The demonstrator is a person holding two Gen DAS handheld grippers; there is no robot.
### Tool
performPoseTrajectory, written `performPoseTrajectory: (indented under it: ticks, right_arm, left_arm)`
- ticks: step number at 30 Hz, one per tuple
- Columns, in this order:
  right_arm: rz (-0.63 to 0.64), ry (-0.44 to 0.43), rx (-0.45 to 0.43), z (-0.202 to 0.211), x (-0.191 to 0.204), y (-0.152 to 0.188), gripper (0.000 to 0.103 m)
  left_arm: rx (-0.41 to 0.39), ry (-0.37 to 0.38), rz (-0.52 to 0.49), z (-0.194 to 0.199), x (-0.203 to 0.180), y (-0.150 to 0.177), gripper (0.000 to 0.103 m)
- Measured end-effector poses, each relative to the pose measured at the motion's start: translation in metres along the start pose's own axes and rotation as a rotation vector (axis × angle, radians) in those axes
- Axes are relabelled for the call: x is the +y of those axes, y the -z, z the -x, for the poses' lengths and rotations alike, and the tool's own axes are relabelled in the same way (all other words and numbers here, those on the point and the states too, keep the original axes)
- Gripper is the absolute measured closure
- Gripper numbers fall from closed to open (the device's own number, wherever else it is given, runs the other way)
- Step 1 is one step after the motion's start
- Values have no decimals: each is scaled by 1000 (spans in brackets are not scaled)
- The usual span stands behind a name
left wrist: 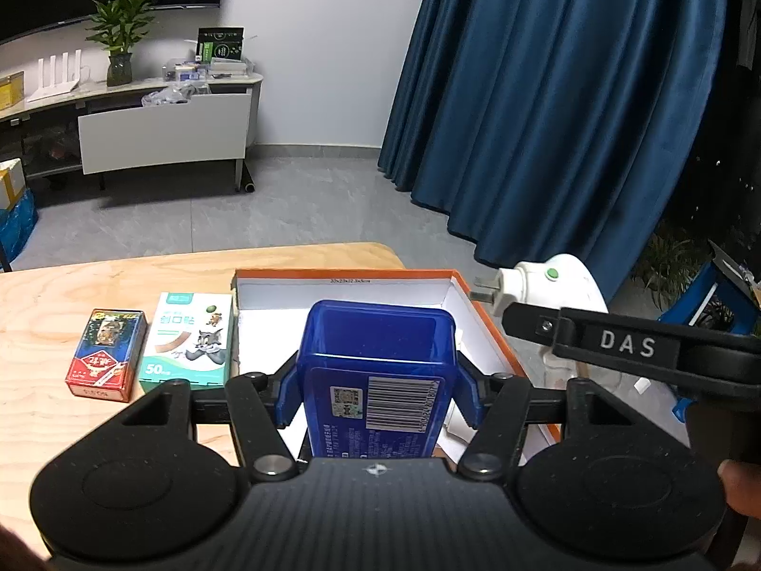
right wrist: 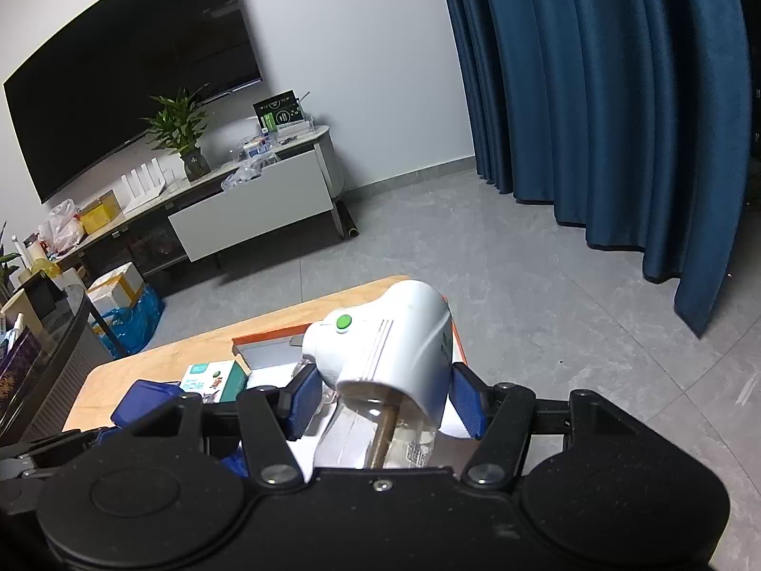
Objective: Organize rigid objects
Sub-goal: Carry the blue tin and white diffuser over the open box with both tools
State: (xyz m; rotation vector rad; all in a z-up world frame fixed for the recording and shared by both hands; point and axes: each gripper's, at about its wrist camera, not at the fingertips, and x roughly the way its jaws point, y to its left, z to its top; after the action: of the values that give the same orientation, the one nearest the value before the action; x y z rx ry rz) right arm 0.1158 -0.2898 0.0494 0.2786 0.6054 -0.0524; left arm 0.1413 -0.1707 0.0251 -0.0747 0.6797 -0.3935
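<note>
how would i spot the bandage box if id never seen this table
On the wooden table, look just left of the orange tray. Two small boxes lie there; the bandage box touches the tray, white and teal with a cartoon cat, unlike the red card box.

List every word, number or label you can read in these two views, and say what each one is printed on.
"DAS": on the black arm of the right gripper.
"50": on the white-and-green box; its larger characters are not clear enough to quote.
Barcode and small print on the blue tin held in the left gripper: digits too small to read.
Red card box: text blurred.
White plug-in device: no legible text.
</note>
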Motion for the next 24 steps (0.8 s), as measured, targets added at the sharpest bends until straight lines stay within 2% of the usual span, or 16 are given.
performPoseTrajectory:
  ticks: [24]
  right_arm:
    - [-3, -7, 87, -44, -8, -10, 32]
  left_arm:
    - [61, -3, -8, -29, -3, -2, 40]
